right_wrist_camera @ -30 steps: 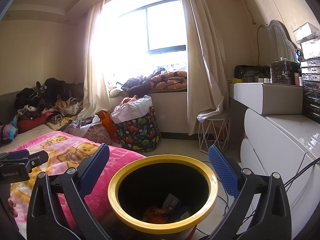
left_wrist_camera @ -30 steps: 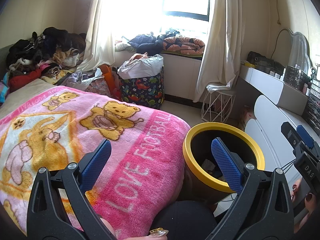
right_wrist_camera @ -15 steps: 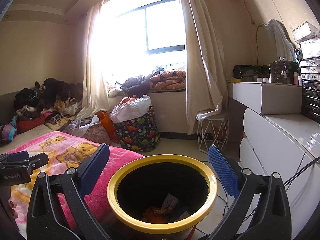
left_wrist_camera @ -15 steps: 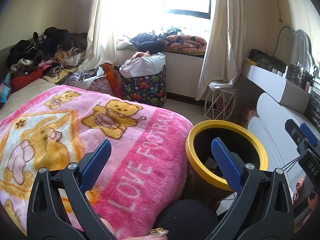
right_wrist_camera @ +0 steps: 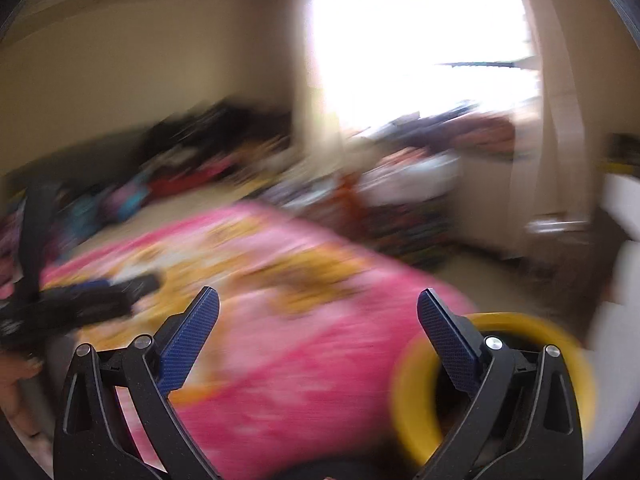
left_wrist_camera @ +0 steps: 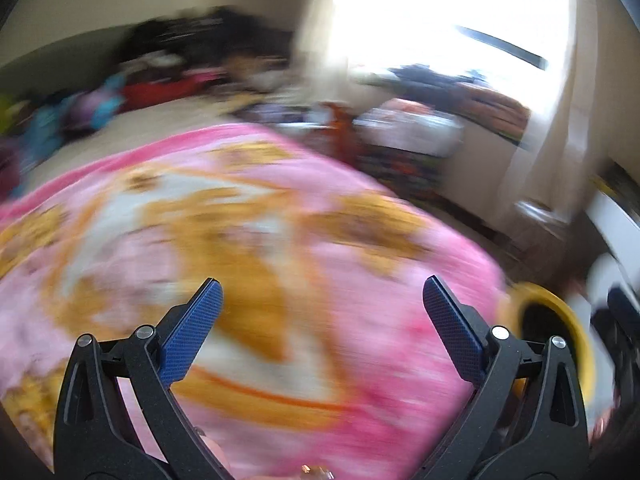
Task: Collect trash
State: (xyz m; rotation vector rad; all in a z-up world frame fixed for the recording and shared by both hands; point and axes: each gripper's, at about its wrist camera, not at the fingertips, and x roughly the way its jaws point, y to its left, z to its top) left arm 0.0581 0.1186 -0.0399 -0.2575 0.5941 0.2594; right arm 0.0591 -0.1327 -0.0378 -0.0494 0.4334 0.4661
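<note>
Blur smears both views. Left gripper (left_wrist_camera: pixel 322 306) and right gripper (right_wrist_camera: pixel 318 314) have fingers spread wide, holding nothing, above the pink blanket (left_wrist_camera: pixel 280 260) on the bed. The yellow-rimmed bin (right_wrist_camera: pixel 492 384) sits just beside the bed's edge. No trash is discernible; seemingly a search step, calling for steadier aim first.

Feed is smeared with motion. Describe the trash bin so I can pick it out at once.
Start from the pink blanket covering the bed, which fills the middle of the right wrist view. Just past its right edge, low in the frame, sits the bin, partly behind the right gripper. Its bright yellow ring rim around a dark interior is the only yellow circle nearby.
</note>
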